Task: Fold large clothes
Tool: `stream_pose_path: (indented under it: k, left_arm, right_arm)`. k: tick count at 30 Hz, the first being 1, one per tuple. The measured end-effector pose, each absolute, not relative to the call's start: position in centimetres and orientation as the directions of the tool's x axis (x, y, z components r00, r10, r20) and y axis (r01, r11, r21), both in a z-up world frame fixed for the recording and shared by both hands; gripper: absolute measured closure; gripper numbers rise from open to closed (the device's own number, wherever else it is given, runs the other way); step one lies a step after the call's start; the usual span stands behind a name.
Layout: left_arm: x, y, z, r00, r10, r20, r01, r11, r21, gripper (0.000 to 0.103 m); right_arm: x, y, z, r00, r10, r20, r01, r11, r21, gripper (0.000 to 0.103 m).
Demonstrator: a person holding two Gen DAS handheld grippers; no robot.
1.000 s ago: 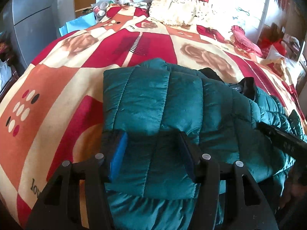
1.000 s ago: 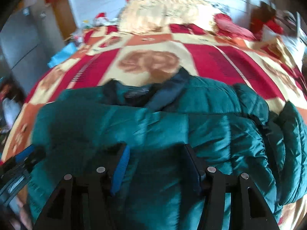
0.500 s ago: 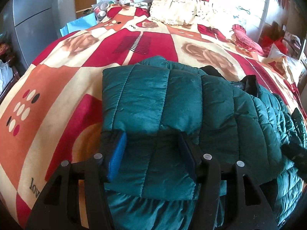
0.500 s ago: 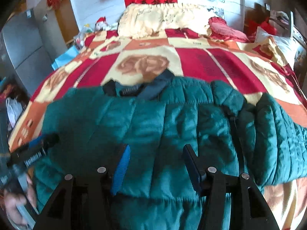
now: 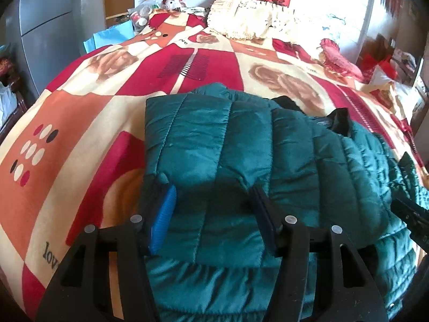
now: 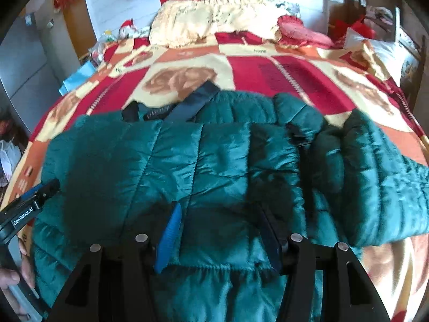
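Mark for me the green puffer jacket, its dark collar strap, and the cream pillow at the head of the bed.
green puffer jacket [image 5: 214, 145], left wrist view, on the folded quilted top panel.
dark collar strap [image 6: 195, 102], right wrist view, on the strap's middle.
cream pillow [image 6: 209, 18], right wrist view, on its front face.

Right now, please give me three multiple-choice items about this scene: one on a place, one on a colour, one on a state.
1. Where does the jacket lie?
A. on the bed cover
B. on a chair
C. on the floor

2. What colour is the jacket?
A. yellow
B. dark green
C. white

3. How is the jacket's near left sleeve?
A. hanging off the bed
B. rolled into a ball
C. folded over the body

Answers: 1 A, the patterned cover shows all around it. 2 B, its quilted fabric is dark green in both views. 3 C, the sleeve lies flat on the body, between the left claw's fingers.
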State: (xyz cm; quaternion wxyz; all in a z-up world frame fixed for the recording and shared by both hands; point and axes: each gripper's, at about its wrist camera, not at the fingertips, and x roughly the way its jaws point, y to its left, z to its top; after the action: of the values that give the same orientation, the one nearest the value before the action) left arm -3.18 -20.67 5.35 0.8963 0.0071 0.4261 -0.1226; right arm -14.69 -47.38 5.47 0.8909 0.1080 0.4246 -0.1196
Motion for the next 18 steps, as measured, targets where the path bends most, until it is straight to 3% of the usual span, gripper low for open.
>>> stream_pose_path:
  k: [18]
  left_arm:
    - [-5.6, -21.7, 7.2, 0.611, -0.256, -0.749, 0.273, 0.956, -0.104, 0.046]
  right_arm:
    - [-13.8, -49.6, 3.5, 0.547, -0.238, -0.803, 0.376, 0.927, -0.018, 0.048]
